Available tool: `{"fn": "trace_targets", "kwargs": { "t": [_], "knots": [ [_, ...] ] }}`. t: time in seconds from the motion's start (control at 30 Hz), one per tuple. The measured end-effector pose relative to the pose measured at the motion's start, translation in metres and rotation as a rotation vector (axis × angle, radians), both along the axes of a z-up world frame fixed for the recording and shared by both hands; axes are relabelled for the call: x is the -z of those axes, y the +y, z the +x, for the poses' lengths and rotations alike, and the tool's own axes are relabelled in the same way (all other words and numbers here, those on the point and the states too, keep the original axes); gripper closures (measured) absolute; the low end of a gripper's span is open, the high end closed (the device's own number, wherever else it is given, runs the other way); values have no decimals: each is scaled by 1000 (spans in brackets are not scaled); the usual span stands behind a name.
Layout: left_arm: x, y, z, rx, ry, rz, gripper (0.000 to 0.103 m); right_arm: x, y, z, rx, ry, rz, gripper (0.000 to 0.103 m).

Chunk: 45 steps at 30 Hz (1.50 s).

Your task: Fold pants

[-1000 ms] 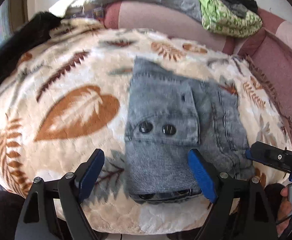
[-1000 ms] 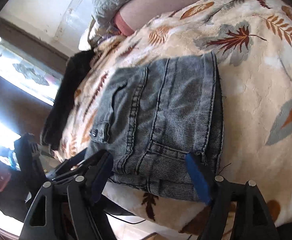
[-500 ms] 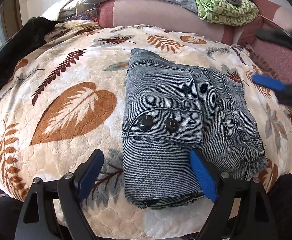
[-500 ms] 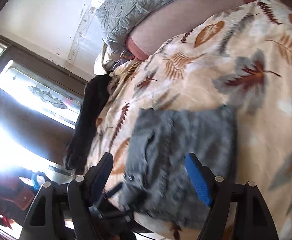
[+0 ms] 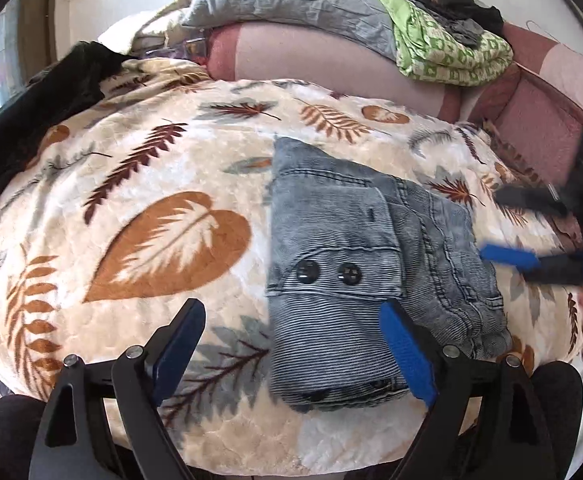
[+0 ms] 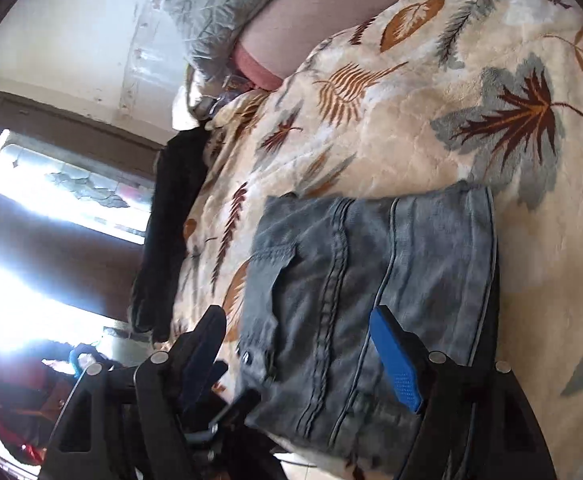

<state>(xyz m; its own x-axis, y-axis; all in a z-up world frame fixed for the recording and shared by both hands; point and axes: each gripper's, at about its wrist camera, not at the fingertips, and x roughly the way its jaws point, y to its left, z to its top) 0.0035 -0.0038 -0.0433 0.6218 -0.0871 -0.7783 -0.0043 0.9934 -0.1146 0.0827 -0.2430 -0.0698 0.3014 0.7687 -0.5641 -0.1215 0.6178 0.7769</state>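
Across the bed lies a cream blanket (image 5: 139, 184) printed with brown and grey leaves, filling most of both views; behind it runs a pink cushion back (image 5: 291, 56) with a grey quilted pillow (image 5: 291, 0) and a green patterned cloth (image 5: 447, 52) piled on top; a black garment (image 5: 31, 112) drapes over the blanket's left edge. On the blanket, right of its middle in the left wrist view, rest the pants (image 5: 347, 280), grey-blue denim folded into a compact bundle, a pocket flap with two dark buttons (image 5: 327, 272) facing up. Over the bundle's near edge hovers the left gripper (image 5: 291, 344), jaws wide apart and nothing between the pads; its right pad overlaps the denim's near right part in the picture, though whether it touches I cannot tell. At the bundle's right side sits the right gripper (image 6: 307, 352), blurred in the left wrist view, jaws likewise spread; in its own view the denim lies beneath and between its fingers, unpinched.
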Motion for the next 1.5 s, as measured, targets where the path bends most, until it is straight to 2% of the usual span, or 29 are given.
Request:
{"fn": "trace_targets", "kwargs": {
  "t": [0.1, 0.13, 0.2, 0.27, 0.4, 0.47, 0.5, 0.53, 0.6, 0.67, 0.77, 0.83, 0.87, 0.9, 0.97, 1.13, 1.23, 1.33, 1.43, 1.5],
  "knots": [
    [19, -3, 7, 17, 69, 8, 12, 40, 2, -25, -32, 81, -53, 19],
    [23, -4, 8, 15, 72, -2, 12, 45, -1, -30, -10, 40, -29, 19],
    [22, -8, 7, 11, 71, 11, 12, 40, -4, -32, 12, 37, -16, 19],
    [22, -12, 7, 15, 78, 22, 12, 33, -2, -32, 13, 49, -50, 19],
    [23, -12, 6, 11, 81, 24, 12, 11, 7, -43, -1, -30, -66, 19],
    [24, -12, 5, 10, 81, 22, 12, 17, 8, -46, 12, -30, -114, 19],
    [24, -13, 6, 13, 85, 22, 12, 30, 9, -43, 3, 3, -137, 19],
    [24, -14, 6, 16, 87, 26, 12, 39, 6, -43, 0, 19, -102, 19],
    [23, -14, 6, 21, 80, 33, 12, 34, -1, -45, 24, 14, -62, 19],
    [24, -14, 7, 20, 85, 31, 12, 27, -3, -45, 30, 19, -70, 19],
    [24, -14, 6, 20, 80, 31, 12, 11, -2, -49, 20, -44, -68, 19],
    [25, -14, 6, 19, 80, 29, 12, 14, -1, -48, 22, -45, -95, 19],
    [25, -14, 6, 21, 85, 24, 12, 26, 0, -45, 24, -3, -135, 19],
    [25, -14, 6, 20, 88, 24, 12, 37, -1, -43, 18, 19, -107, 18],
    [21, -11, 6, 25, 86, 13, 12, 32, -6, -44, 33, 10, -74, 19],
    [-11, 13, 5, -3, -8, -106, 12, 3, -39, -42, 98, -43, -35, 19],
    [-16, 33, 18, -37, 3, -158, 12, 9, -59, -33, 150, 4, -44, 19],
    [-7, 49, 29, -97, 48, -169, 12, 24, -74, -33, 177, 41, -11, 19],
    [2, 58, 31, -145, 69, -129, 12, 39, -81, -36, 182, 47, 55, 19],
    [5, 60, 31, -160, 70, -104, 12, 35, -87, -37, 174, 2, 110, 19]
  ]
}}
